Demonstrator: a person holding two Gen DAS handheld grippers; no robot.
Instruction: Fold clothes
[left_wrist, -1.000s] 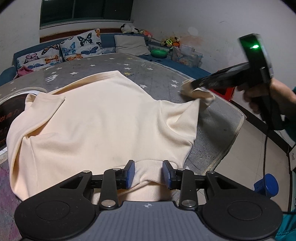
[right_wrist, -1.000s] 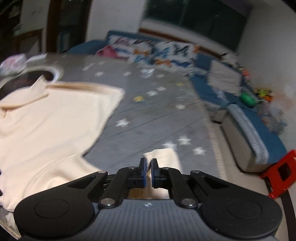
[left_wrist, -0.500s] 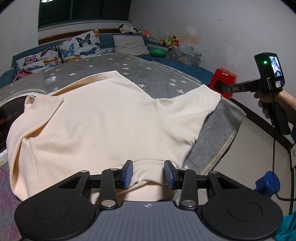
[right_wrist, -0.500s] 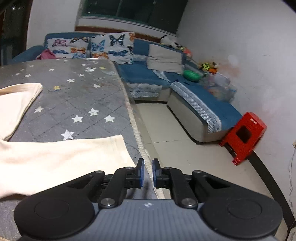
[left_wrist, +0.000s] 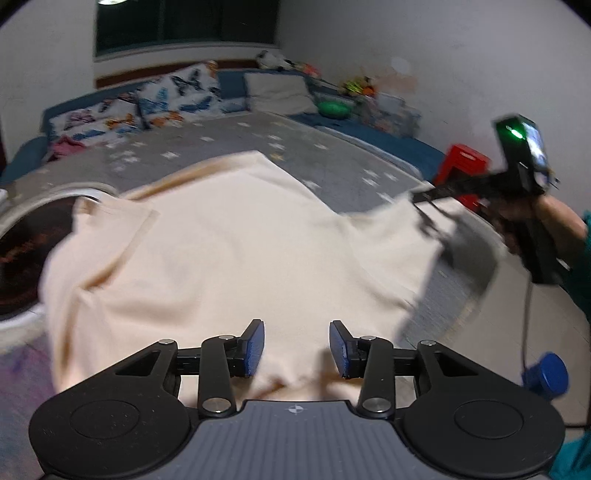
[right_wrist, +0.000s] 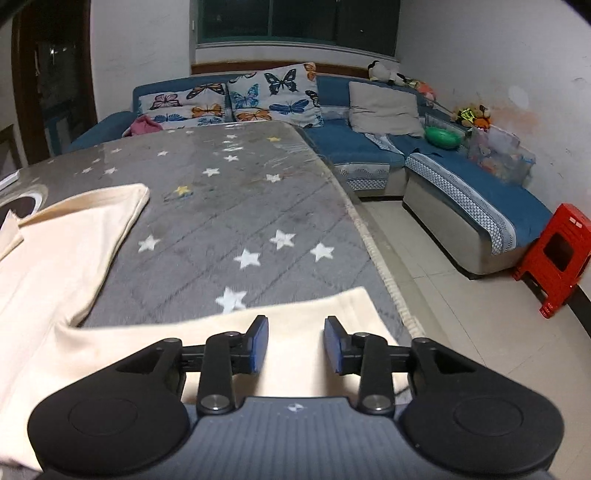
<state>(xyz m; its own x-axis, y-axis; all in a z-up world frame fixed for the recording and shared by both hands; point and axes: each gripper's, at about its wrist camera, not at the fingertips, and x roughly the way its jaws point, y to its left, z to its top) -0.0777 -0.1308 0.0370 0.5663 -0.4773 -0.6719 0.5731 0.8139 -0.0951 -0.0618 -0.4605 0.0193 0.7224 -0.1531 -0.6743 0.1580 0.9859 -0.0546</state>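
A cream shirt (left_wrist: 229, 251) is seen spread flat on the desk (right_wrist: 236, 206), which is covered by a grey star-patterned cloth, and it serves as the landmark for what follows. At the shirt's left edge, in the left wrist view, a dark round panel with a pale rim (left_wrist: 22, 243) is noted in the desk surface, partly covered by the shirt's left sleeve. At the shirt's near edge, by the collar, the left gripper (left_wrist: 295, 349) is positioned with its blue-padded fingers (left_wrist: 252, 347) spread apart, one on either side of the fabric; no cloth is pinched, though this view is blurred. To the right of the shirt's body, its right sleeve (right_wrist: 303, 321) is laid out toward the desk's right edge. Over the end of that sleeve the right gripper (right_wrist: 295, 345) is held with its fingers (right_wrist: 258, 345) likewise spread, the sleeve lying beneath and between them ungrasped; whether the pads touch the cloth cannot be told. Beyond the shirt, a blue sofa (right_wrist: 369, 147) with butterfly-print cushions (right_wrist: 273, 96) is recorded against the wall. To the right of the shirt, past the desk's edge, a red stool (right_wrist: 557, 258) stands on the tiled floor (right_wrist: 443, 295). A blue round object (left_wrist: 548, 373) is seen low on the floor at the right of the left wrist view.
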